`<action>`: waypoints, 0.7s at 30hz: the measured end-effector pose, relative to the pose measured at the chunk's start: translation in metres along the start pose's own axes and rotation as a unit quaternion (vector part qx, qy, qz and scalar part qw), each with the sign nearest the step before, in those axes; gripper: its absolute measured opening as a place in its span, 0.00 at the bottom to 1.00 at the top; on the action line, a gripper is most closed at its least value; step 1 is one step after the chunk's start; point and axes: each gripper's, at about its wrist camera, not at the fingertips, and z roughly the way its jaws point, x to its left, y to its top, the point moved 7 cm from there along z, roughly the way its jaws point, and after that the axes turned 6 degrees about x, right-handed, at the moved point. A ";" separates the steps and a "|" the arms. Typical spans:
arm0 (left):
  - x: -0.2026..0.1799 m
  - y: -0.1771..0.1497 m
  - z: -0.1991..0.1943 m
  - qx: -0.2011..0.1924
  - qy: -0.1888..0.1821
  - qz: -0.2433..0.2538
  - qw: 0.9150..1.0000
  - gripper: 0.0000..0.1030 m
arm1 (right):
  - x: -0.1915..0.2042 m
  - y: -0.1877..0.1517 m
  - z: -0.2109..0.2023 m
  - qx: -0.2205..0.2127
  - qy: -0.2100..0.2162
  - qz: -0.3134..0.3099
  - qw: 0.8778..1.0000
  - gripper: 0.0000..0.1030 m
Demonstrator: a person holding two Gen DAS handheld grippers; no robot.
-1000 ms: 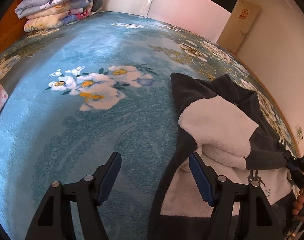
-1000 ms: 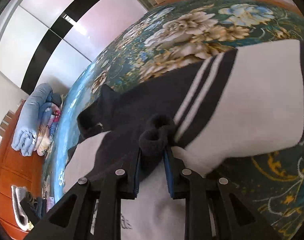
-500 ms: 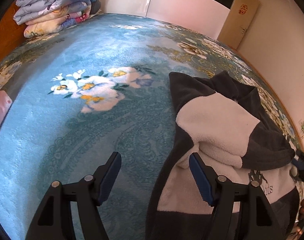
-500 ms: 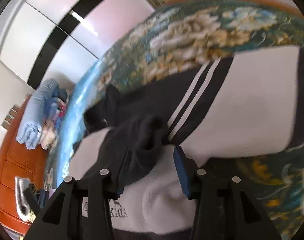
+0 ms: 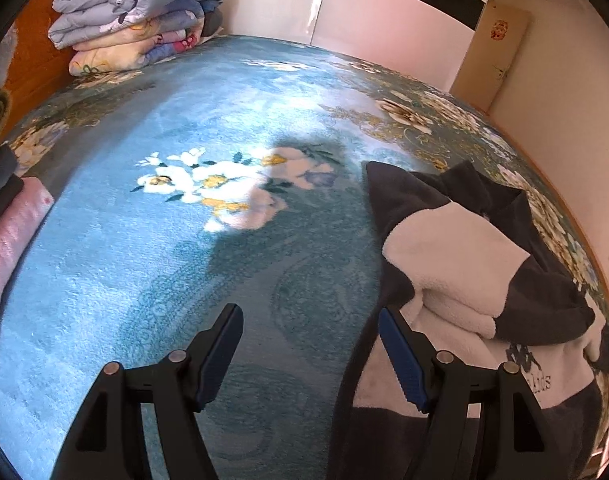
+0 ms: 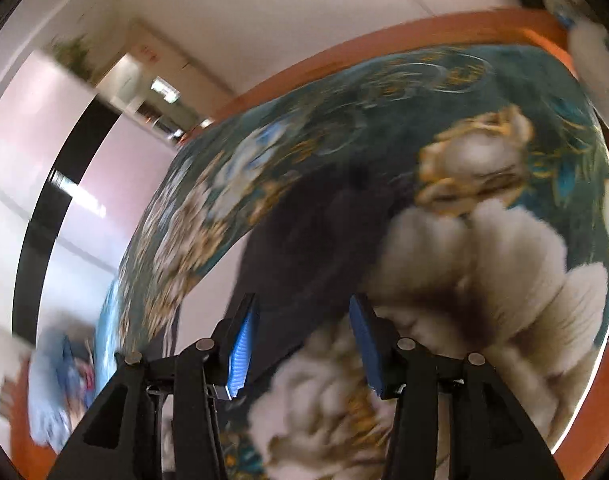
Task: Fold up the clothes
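A dark grey and white fleece sweater (image 5: pixel 456 264) lies partly folded on the right of the blue flowered bedspread (image 5: pixel 184 248). One dark sleeve is laid across its white front. My left gripper (image 5: pixel 310 344) stands open just above the bedspread at the sweater's left edge, with nothing between its fingers. The right wrist view is blurred. In it my right gripper (image 6: pixel 302 344) is open and empty over the green flowered border of the bedspread (image 6: pixel 464 184). A dark patch (image 6: pixel 316 240) lies ahead of it; I cannot tell whether it is cloth or shadow.
Folded quilts (image 5: pixel 136 12) are stacked at the far left by the headboard. A pink folded cloth (image 5: pixel 8 240) lies at the left edge. A white wardrobe (image 5: pixel 384 8) and a wall close the far side. An orange wooden bed frame (image 6: pixel 384 52) edges the bedspread.
My right gripper opened, let go of the dark sleeve cuff and swung away to the bed's flowered border. The sleeve now rests on the sweater. The left gripper stayed put.
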 end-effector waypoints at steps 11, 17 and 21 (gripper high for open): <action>-0.011 -0.002 -0.002 0.003 0.005 0.014 1.000 0.72 | -0.020 0.035 0.034 -0.002 0.031 0.062 0.998 0.47; -0.004 -0.002 -0.007 0.001 -0.009 0.008 1.000 0.72 | 0.039 0.041 0.005 -0.032 0.026 -0.010 0.999 0.13; 0.005 -0.002 -0.011 0.001 -0.022 -0.001 1.000 0.72 | 0.131 0.031 -0.035 -0.060 0.056 -0.109 0.991 0.12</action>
